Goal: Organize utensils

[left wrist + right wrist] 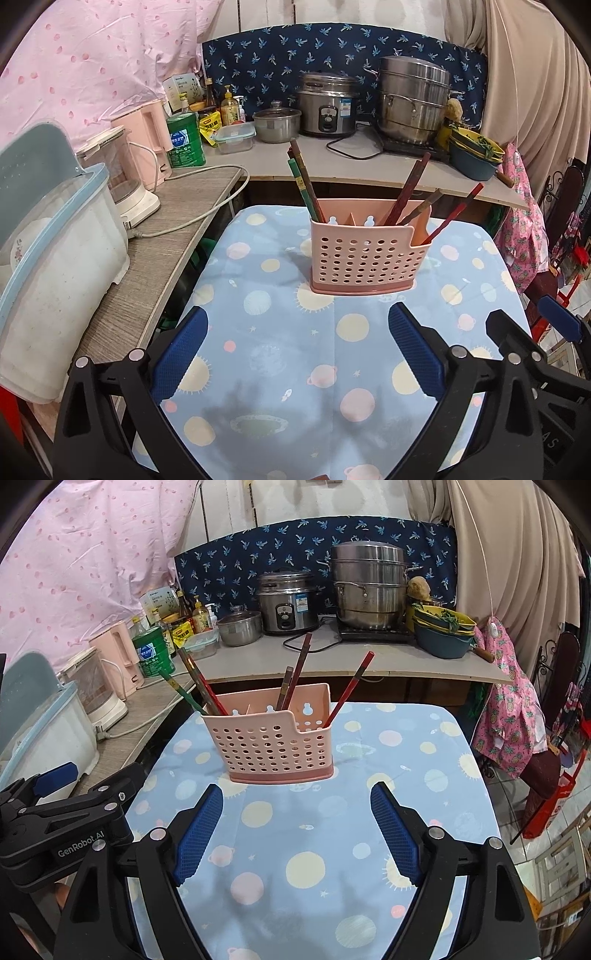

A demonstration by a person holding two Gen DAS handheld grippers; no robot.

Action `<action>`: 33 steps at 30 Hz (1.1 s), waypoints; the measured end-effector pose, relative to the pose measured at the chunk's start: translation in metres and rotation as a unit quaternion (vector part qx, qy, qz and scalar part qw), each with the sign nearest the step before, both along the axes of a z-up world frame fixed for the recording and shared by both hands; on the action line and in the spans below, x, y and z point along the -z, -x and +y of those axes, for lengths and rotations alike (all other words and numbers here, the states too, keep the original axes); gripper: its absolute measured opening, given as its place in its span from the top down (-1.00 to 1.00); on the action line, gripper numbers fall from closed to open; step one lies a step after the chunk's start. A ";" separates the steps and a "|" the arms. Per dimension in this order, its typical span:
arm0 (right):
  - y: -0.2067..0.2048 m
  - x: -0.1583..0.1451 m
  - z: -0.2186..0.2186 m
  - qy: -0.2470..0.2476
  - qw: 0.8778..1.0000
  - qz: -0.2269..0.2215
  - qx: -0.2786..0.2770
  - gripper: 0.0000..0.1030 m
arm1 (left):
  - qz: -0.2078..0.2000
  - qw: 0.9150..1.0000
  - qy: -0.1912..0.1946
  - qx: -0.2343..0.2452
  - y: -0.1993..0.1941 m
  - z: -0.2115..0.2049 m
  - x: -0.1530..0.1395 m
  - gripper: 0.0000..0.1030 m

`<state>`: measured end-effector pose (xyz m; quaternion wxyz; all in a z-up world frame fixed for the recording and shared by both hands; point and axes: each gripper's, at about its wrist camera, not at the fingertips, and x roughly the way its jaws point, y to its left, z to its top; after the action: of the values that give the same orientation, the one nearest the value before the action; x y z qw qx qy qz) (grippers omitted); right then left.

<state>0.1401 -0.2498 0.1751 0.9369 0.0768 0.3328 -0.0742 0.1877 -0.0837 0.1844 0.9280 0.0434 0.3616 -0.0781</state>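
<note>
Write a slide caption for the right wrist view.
Open right gripper faces a pink utensil holder of chopsticks on a planet-print tablecloth.

Chopsticks (406, 192) upright in pink holder (365, 254)

Table (258, 369) under planet-print cloth (295, 406), pink utensil holder (365, 254) upright on it

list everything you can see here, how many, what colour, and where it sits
utensil holder: one, pink, perforated, on the table
chopsticks: several, red, brown and green, standing in the holder
tablecloth: one, light blue with planets, over the table
rice cooker: one, steel, back counter
steamer pot: one, steel, back counter, right of the rice cooker
small pot: one, steel, left of the rice cooker
green bottle: one, back counter's left end
left gripper: open, empty, above the cloth
right gripper: open, empty, above the cloth
</note>
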 end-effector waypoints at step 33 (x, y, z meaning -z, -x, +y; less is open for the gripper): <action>-0.014 0.016 -0.004 -0.006 1.000 0.014 0.007 -0.53 | 0.004 1.000 -0.007 -0.003 -0.009 0.000 0.012 -0.82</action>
<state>0.1538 -0.2533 0.1589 0.9312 0.0836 0.3457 -0.0798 0.1966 -0.0837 0.1729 0.9263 0.0482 0.3664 -0.0731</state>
